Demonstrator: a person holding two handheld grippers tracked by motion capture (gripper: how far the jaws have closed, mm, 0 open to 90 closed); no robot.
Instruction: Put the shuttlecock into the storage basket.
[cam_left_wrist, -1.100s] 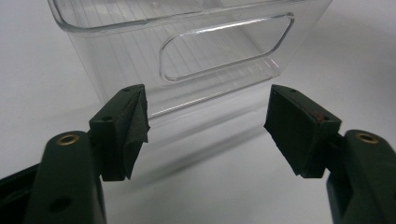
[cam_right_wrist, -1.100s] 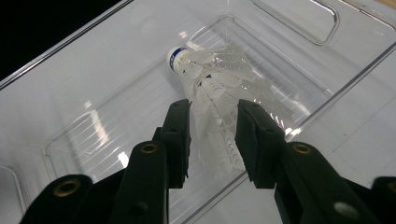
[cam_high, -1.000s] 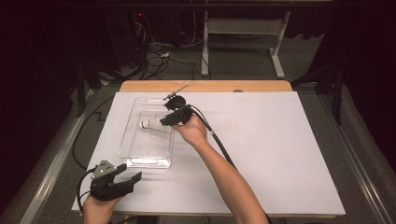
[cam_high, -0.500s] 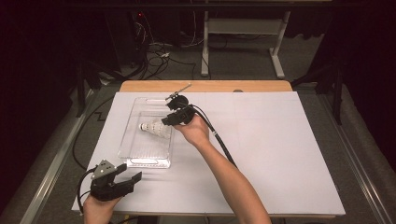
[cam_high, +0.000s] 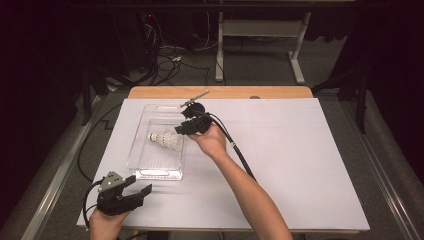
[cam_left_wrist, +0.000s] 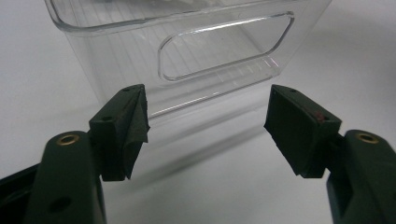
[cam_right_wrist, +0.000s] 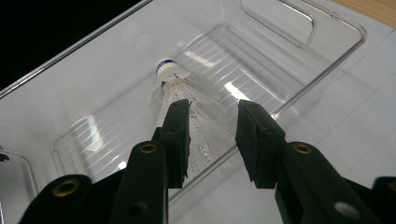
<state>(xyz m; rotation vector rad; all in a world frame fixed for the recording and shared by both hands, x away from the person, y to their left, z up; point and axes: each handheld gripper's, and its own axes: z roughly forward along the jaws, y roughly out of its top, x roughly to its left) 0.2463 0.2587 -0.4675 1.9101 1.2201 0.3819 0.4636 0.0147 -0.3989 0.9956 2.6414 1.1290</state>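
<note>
Not much has shifted vs a sec ago tbh: right gripper (cam_high: 183, 127) sits at pretty much the same spot over the clear bin (cam_high: 141, 155), and the shuttlecock (cam_high: 165, 141) looks to have barely moved inside it. Left gripper (cam_high: 134, 193) hasn't budged at all.

Right gripper view: jaws are partway apart w/ the shuttlecock (cam_right_wrist: 187, 105) feather skirt running between them. Left-hand pad looks to be right against the feathers, the other pad I can't tell if it touches, so can't say it's properly clamped. Cork tip w/ the blue band points away from the gripper, further along the ribbed floor of the bin (cam_right_wrist: 299, 70). Shuttlecock lies on its side.

Left gripper (cam_left_wrist: 205, 126) is near the table's front edge, resting low on the white sheet (cam_high: 300, 160), jaws wide apart w/ nothing between them. Just ahead of it is the near end wall of the bin (cam_left_wrist: 187, 32) w/ its cut-out handle, close but not touching.
</note>
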